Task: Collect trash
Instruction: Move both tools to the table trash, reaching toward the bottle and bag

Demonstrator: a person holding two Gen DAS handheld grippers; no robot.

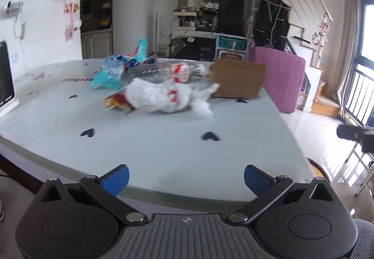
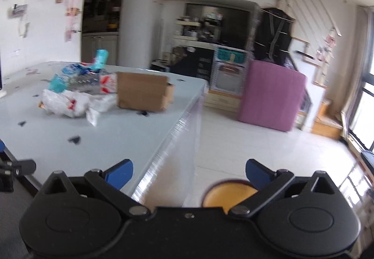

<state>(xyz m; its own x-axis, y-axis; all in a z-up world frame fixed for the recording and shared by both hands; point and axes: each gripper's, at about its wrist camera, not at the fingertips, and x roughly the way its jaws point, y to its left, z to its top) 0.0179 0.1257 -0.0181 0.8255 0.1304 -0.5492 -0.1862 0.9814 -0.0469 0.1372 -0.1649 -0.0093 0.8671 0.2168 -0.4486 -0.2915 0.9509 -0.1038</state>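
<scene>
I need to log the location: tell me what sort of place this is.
Most likely an open-plan home, a living and dining area. A large table holds scattered trash, kitchen cabinets stand behind on the left, and a staircase with a railing rises at the right near a balcony window.

Pale table [image 1: 163,153]: white bag [image 1: 159,97], bottle [image 1: 163,70], blue wrapper [image 1: 109,71], cardboard box [image 1: 238,80].
</scene>
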